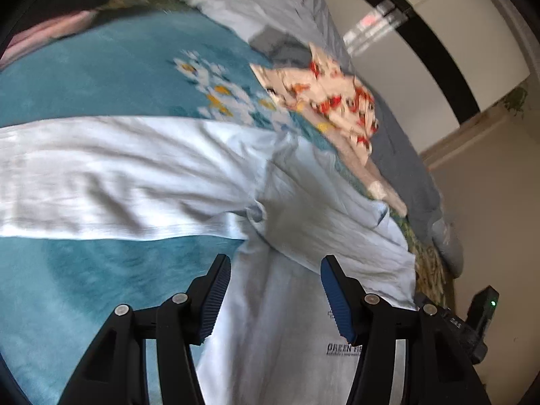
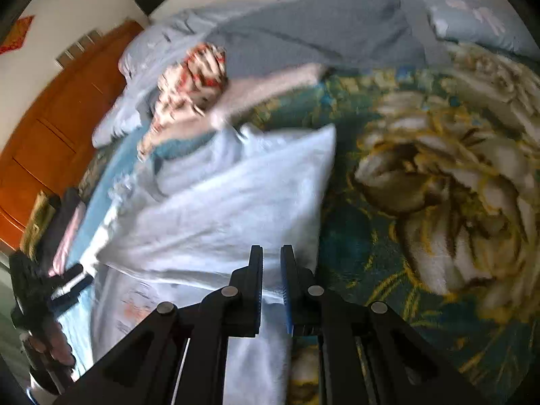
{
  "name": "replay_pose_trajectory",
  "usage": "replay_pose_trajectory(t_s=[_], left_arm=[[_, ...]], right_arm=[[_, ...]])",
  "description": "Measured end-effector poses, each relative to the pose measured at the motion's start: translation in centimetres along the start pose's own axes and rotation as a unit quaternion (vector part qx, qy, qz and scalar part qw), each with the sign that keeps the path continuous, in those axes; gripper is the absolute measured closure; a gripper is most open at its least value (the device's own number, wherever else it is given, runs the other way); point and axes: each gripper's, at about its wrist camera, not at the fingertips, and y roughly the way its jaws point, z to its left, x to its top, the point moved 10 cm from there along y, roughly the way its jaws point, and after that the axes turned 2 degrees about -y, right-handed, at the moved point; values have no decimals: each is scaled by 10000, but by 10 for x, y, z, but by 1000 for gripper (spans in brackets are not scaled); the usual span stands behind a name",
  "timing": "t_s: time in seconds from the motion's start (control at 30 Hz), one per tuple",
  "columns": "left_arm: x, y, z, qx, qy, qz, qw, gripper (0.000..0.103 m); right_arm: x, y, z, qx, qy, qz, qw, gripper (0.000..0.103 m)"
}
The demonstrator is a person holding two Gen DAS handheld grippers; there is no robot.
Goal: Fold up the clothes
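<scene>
A pale blue T-shirt (image 1: 135, 175) lies spread on the teal flowered blanket (image 1: 84, 77), one sleeve stretched out to the left and dark printed lettering near my fingers. My left gripper (image 1: 276, 260) hovers over the shirt's body, open wide, with nothing between its fingers. In the right wrist view the same shirt (image 2: 229, 202) lies folded over on itself on the blanket (image 2: 422, 168). My right gripper (image 2: 271, 249) stands over the shirt's near edge with a narrow gap between its pads; no cloth is pinched there.
A cream garment with a red print (image 1: 330, 101) (image 2: 192, 81) lies crumpled beyond the shirt. Behind it, a grey-blue duvet (image 2: 320, 23) is bunched up. Dark and pink clothes (image 2: 64, 233) are piled at the bed's left. A wooden wardrobe (image 2: 50, 135) stands beyond.
</scene>
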Motion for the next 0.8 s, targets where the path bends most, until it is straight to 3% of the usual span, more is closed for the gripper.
replay_pose_trajectory(t_s=[0.03,0.1,0.23,0.37,0.43,0.63,0.73,0.8], left_arm=[[5,-13,8,-1,-145,-198,9997,43],[17,-47,34,162,-512,-791,9954,43],[41,-124,112,835,-1278,-1906,9697,43],[54,-170,196,1176,-2309,-2239,9395,43],[56,-177,228,1266,-2596,-2250,9306,43],[66,-171,276,1097,-3030,-2181,9212,45],[66,-173,281,1201,-3039,-2235,9183,45],[62,-181,285,1360,-3068,-2378,9115,45]], right_arm=[[1,-7,7,36,-23,-121,9999,87],[-4,-20,21,130,-44,-294,9995,57],[-26,-28,40,59,-175,-275,9995,52],[-39,-31,45,97,95,-299,9995,52],[-41,-32,44,59,315,-378,9988,52],[-50,-31,63,69,247,-272,9993,52],[-54,-32,69,71,231,-264,9994,52],[-57,-31,68,74,312,-231,9992,52]])
